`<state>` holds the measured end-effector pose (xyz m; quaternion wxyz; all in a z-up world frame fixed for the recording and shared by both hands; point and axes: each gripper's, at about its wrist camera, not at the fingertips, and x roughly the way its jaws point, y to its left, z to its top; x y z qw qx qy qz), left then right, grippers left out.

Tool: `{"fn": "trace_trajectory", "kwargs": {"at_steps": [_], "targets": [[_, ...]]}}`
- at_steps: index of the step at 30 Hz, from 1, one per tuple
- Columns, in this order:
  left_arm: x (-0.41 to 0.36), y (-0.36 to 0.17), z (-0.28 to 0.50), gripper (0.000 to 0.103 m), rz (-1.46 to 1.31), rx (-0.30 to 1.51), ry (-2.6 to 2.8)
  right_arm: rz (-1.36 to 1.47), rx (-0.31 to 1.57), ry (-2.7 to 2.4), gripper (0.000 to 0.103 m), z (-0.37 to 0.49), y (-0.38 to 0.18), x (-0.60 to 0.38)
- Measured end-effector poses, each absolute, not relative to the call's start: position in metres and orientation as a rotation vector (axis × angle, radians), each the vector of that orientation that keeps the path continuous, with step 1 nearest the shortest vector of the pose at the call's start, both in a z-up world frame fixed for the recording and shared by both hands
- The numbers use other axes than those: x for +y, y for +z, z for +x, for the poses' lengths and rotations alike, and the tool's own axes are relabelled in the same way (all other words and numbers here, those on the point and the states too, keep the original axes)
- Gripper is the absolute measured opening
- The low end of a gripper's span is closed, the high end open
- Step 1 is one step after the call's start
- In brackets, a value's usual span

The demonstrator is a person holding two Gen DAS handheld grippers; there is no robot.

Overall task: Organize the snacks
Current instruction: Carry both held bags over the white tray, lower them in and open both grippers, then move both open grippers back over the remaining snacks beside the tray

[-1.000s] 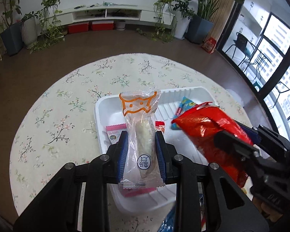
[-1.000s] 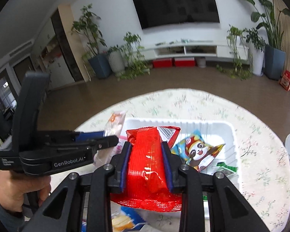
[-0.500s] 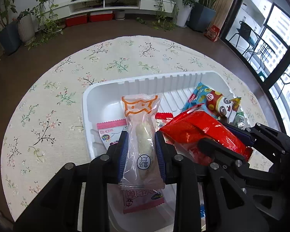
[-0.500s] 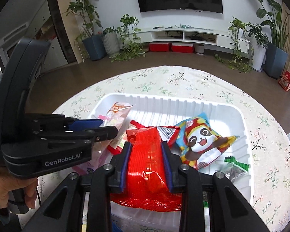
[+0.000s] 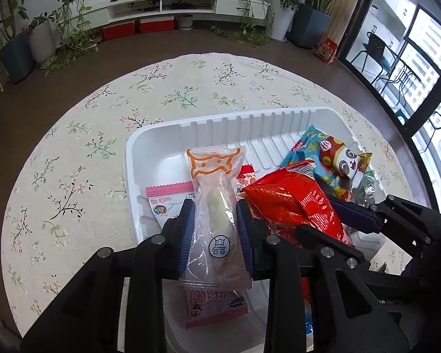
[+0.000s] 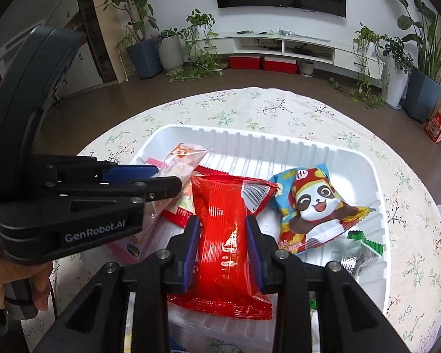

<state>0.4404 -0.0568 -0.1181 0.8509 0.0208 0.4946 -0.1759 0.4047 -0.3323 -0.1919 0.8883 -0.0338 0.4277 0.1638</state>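
Observation:
My left gripper (image 5: 215,220) is shut on a clear snack packet with an orange cat print (image 5: 216,206) and holds it low over the left part of the white ribbed tray (image 5: 150,135). My right gripper (image 6: 222,235) is shut on a red foil snack bag (image 6: 223,235) and holds it over the tray's (image 6: 279,144) middle, just right of the left gripper (image 6: 161,182). In the tray lie a blue panda packet (image 6: 311,209), a pink packet (image 5: 164,203), a small red packet (image 5: 247,178) and a dark green-edged packet (image 6: 358,253).
The tray sits on a round table with a floral cloth (image 5: 73,153). A second pink packet (image 5: 214,306) lies under my left gripper at the tray's near edge. Beyond the table are brown floor, potted plants (image 6: 167,47) and a low white TV cabinet (image 6: 279,47).
Both grippers have moved forward and down over the tray with their packets still held. The tray and its contents now fill more of both views.

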Motion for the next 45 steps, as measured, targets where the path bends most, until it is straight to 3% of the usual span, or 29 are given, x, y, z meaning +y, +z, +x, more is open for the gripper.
{"fn": "trace_trajectory", "kwargs": {"at_steps": [5, 6, 8, 15, 18, 20, 21, 31, 40, 45], "targets": [[-0.057, -0.116, 0.437, 0.031, 0.043, 1.033, -0.371, -0.069, 0.885, 0.336, 0.042, 0.404, -0.192, -0.331], [-0.056, -0.115, 0.436, 0.034, 0.039, 1.03, -0.369, -0.069, 0.881, 0.332, 0.044, 0.404, -0.19, -0.331], [-0.053, -0.112, 0.435, 0.06, 0.028, 1.02, -0.363, -0.071, 0.865, 0.328, 0.052, 0.4, -0.186, -0.332], [-0.047, -0.093, 0.424, 0.066, 0.004, 0.975, -0.369, -0.084, 0.815, 0.322, 0.06, 0.39, -0.166, -0.334], [-0.037, -0.077, 0.413, 0.081, -0.023, 0.944, -0.372, -0.074, 0.787, 0.322, 0.068, 0.385, -0.151, -0.338], [-0.028, -0.063, 0.4, 0.098, -0.028, 0.918, -0.375, -0.072, 0.758, 0.326, 0.074, 0.378, -0.139, -0.343], [-0.023, -0.057, 0.391, 0.101, -0.021, 0.901, -0.38, -0.07, 0.736, 0.324, 0.075, 0.374, -0.131, -0.346], [-0.002, -0.018, 0.261, 0.103, 0.163, 0.633, -0.416, 0.114, 0.527, 0.308, 0.101, 0.29, -0.057, -0.413], [0.034, -0.047, 0.178, 0.103, -0.051, 0.775, -0.399, 0.283, 0.621, 0.327, 0.101, 0.184, -0.093, -0.448], [0.026, -0.067, 0.147, 0.102, -0.007, 0.855, -0.433, 0.395, 0.754, 0.288, 0.089, 0.142, -0.136, -0.451]]}}
